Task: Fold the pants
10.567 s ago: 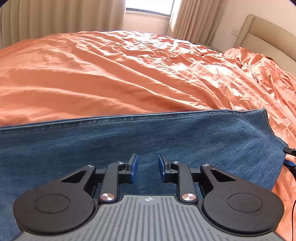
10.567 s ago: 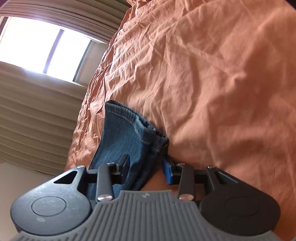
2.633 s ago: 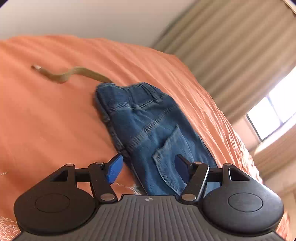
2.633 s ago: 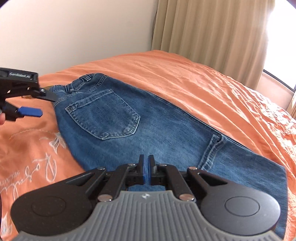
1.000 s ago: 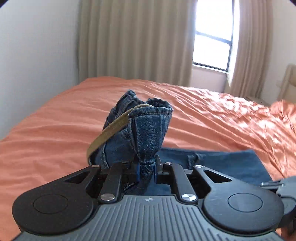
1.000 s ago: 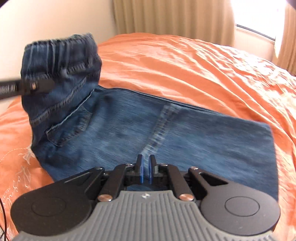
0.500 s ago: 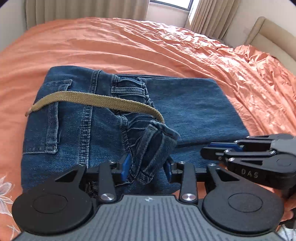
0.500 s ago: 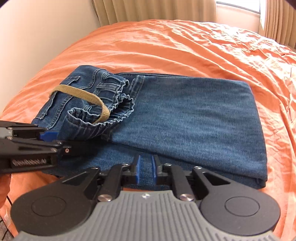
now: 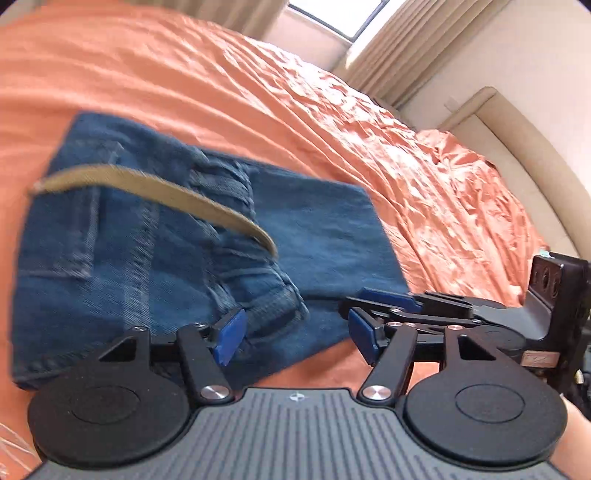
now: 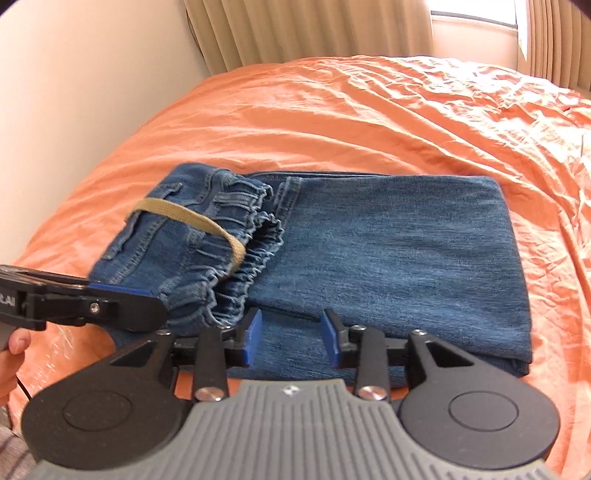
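The blue jeans [image 10: 388, 254] lie folded on the orange bedspread, the waistband end [image 10: 207, 251] laid over the legs, with a tan belt strap [image 10: 192, 221] across it. They also show in the left wrist view [image 9: 129, 240], strap [image 9: 166, 192] on top. My left gripper [image 9: 293, 334] is open, just off the near edge of the waistband, holding nothing; it also shows from the side in the right wrist view [image 10: 122, 299]. My right gripper [image 10: 290, 334] is open over the near edge of the jeans, empty; it also shows in the left wrist view [image 9: 380, 306].
The orange bedspread [image 10: 369, 122] is wrinkled and spreads far and right of the jeans. A wall [image 10: 74, 74] and curtains [image 10: 314, 29] stand beyond the bed. A beige headboard [image 9: 524, 140] is at the right in the left wrist view.
Both grippers have opened wider and let go of the jeans. The left one has drawn back from the waistband, which now lies flat on the folded legs.
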`<state>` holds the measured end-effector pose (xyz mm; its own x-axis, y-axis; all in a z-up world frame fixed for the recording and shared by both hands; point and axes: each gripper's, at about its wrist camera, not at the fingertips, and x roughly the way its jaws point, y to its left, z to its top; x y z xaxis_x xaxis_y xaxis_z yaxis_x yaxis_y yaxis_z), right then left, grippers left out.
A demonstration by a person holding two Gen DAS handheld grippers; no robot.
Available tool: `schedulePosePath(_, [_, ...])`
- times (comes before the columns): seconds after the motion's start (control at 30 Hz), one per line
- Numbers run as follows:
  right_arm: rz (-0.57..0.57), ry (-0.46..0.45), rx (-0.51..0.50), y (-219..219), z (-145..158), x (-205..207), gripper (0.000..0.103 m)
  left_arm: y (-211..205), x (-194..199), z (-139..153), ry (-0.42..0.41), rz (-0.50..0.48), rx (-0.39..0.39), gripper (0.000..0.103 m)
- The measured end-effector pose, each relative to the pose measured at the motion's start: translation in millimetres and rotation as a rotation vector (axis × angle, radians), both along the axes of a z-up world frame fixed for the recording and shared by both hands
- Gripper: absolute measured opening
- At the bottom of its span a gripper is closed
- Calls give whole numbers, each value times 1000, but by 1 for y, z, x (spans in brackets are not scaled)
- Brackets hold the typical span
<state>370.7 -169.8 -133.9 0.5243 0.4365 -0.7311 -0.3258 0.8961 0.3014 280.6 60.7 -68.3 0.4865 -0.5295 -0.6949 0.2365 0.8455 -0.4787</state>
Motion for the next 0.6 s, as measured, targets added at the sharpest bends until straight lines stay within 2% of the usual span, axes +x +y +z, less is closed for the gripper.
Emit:
schedulePosePath(0.1, [-24, 49, 96, 1, 0, 9, 37, 15, 2, 13, -48, 49, 63, 75])
schedulePosePath(0.23, [-27, 84, 191, 13, -1, 30, 37, 37, 11, 20, -107, 146, 212, 73])
schedulePosePath(0.33, [-37, 107, 228, 26, -7, 50, 37, 53, 19, 17, -111, 189, 237, 72])
schedulePosePath(0.5, [-82, 220, 290, 38, -37, 85, 35, 76, 25, 7, -104, 209, 213, 71])
schedulePosePath(0.57, [-71, 249, 339, 40, -43, 90, 10, 78, 25, 3, -110, 199, 222, 70])
schedulePosePath(0.6, [-65, 233, 335, 42, -40, 89, 8, 79, 24, 3, -115, 195, 230, 69])
